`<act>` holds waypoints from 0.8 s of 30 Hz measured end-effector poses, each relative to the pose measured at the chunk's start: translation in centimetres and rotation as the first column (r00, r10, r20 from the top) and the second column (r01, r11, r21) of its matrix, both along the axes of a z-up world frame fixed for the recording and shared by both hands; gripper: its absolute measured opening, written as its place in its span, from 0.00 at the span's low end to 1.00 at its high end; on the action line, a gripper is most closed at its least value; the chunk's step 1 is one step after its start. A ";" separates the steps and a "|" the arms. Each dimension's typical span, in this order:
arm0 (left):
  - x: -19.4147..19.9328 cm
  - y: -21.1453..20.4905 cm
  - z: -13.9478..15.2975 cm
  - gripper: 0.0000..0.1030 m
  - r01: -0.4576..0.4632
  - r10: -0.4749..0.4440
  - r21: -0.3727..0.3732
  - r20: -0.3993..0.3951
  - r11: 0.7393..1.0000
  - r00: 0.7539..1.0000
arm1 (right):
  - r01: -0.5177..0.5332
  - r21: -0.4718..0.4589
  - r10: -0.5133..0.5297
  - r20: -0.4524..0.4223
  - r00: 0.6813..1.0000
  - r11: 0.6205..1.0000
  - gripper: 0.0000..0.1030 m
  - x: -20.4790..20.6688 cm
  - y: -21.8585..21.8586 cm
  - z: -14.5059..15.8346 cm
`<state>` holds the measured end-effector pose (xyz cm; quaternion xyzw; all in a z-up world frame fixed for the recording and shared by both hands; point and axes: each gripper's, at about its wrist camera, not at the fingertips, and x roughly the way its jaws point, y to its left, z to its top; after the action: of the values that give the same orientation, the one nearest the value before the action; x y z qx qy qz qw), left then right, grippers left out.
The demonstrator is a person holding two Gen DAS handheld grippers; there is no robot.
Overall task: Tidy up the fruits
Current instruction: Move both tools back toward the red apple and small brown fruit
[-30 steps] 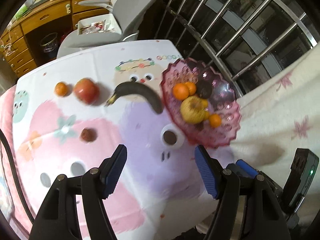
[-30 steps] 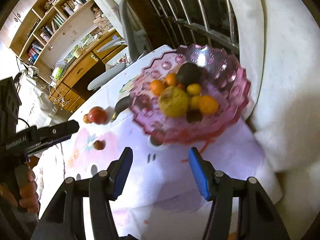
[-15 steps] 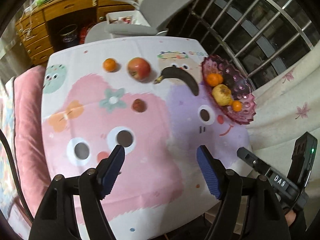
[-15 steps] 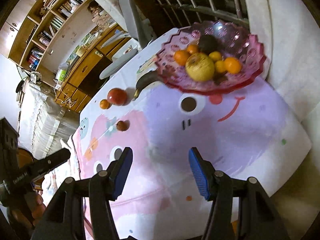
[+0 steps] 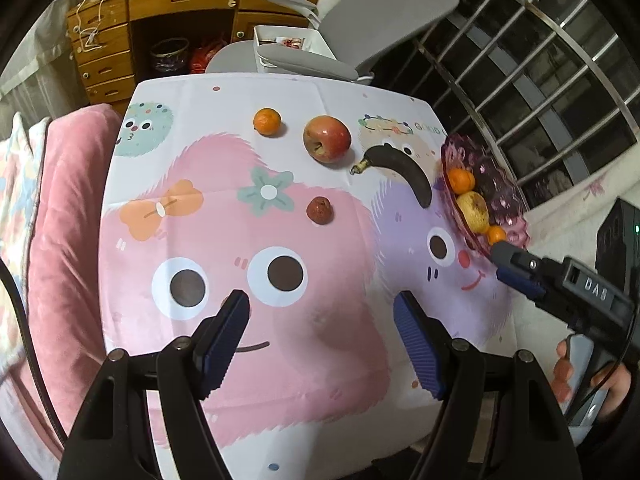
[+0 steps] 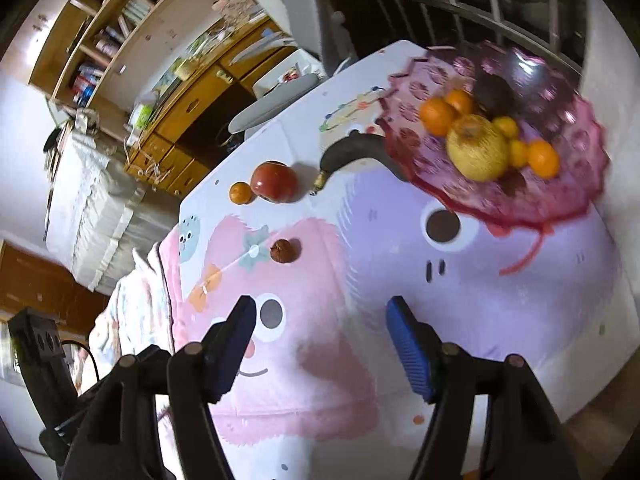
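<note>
Left wrist view: the left gripper (image 5: 320, 312) hangs above the cartoon-printed tablecloth (image 5: 280, 340), blue-padded jaws spread wide with nothing between them. Across the far side lie a small orange tangerine (image 5: 267, 121), a red apple (image 5: 327, 138) and a blackened banana (image 5: 402, 168), whose tip reaches the scalloped pink glass bowl (image 5: 504, 204) holding more fruit. A small wrinkled brown fruit (image 5: 319, 210) sits apart, nearer the middle.

Right wrist view: the right gripper (image 6: 320, 320) is likewise spread and empty. The bowl stands at the cloth's right edge, with a yellow pear-like fruit (image 6: 478, 153) among oranges.
</note>
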<state>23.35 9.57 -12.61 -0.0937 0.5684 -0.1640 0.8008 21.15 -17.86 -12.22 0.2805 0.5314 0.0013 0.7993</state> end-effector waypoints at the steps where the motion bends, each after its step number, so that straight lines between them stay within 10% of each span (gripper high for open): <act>1: 0.2 -0.2 -0.3 0.71 -0.004 0.004 -0.004 0.004 1.000 1.000 | -0.026 -0.004 0.026 -0.003 1.000 1.000 0.66 1.0 -0.1 0.0; 15: 4.4 -4.8 -6.2 0.71 -0.138 0.138 0.013 0.030 0.990 0.990 | -0.329 -0.079 0.330 0.004 0.944 0.941 0.71 12.6 0.8 -1.8; 24: 7.7 -6.6 -9.9 0.70 -0.213 0.212 0.033 0.045 0.976 0.976 | -0.559 -0.251 0.585 0.039 0.810 0.790 0.73 17.5 4.6 -4.3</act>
<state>31.06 3.00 -22.51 -0.1354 0.5417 -0.0685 0.8268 38.61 -13.22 -16.54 0.0125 0.5410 0.1986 0.8172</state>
